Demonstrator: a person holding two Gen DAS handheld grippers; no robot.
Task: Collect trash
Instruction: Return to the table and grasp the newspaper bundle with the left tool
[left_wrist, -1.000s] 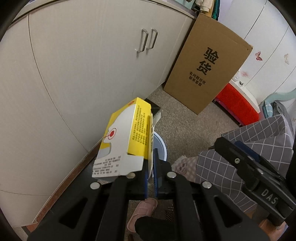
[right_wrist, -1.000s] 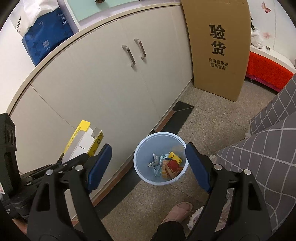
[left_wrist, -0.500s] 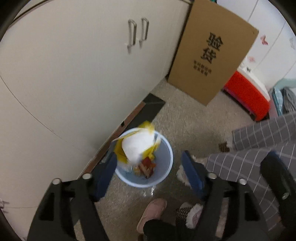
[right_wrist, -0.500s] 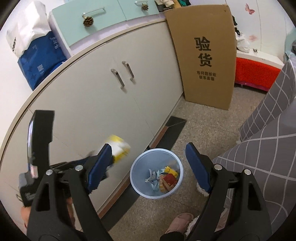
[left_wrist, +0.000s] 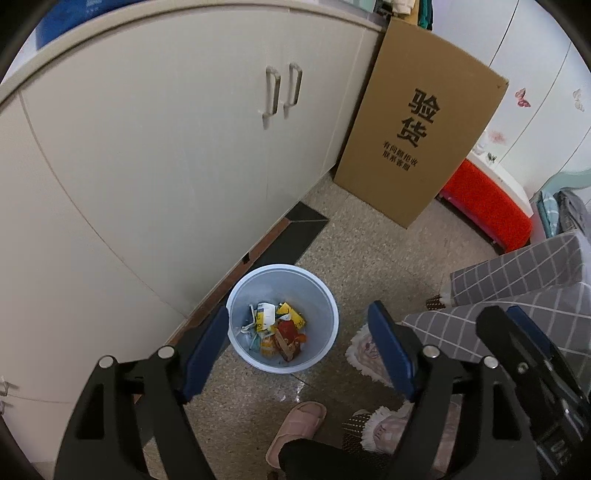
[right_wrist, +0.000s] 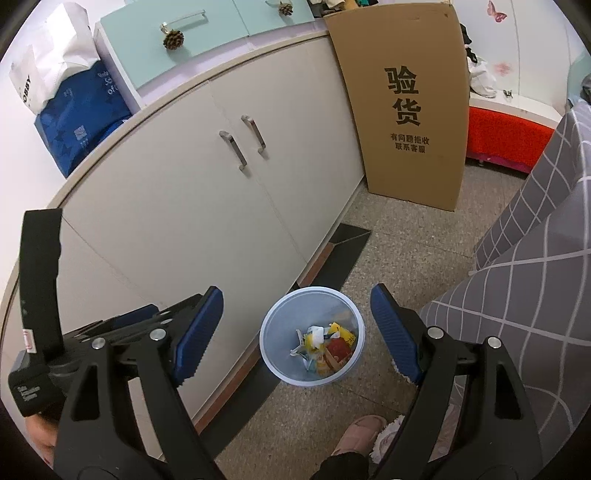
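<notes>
A pale blue waste bin (left_wrist: 320, 295) stands on the floor against the cabinet base, holding several wrappers. The yellow-and-white carton (left_wrist: 266, 316) lies inside it among them. My left gripper (left_wrist: 299, 309) hangs above the bin, its jaws opening with nothing between them. In the right wrist view, the bin (right_wrist: 341, 304) shows between the pads of my right gripper (right_wrist: 295, 291), which is open and empty. The carton (right_wrist: 314, 334) sits in the trash there too. The left gripper's body (right_wrist: 110, 328) is at the lower left.
White cabinet doors (left_wrist: 177, 155) with metal handles fill the left. A tall cardboard box (left_wrist: 417, 133) leans at the cabinet's end, beside a red bench (left_wrist: 487, 206). A person's checked trouser leg (left_wrist: 517, 280) and a pink slipper (left_wrist: 295, 424) are right of the bin.
The left gripper, shut on the yellow-and-white carton a second ago, has opened. The carton fell into the bin and now lies among the trash. The right gripper stayed open.
</notes>
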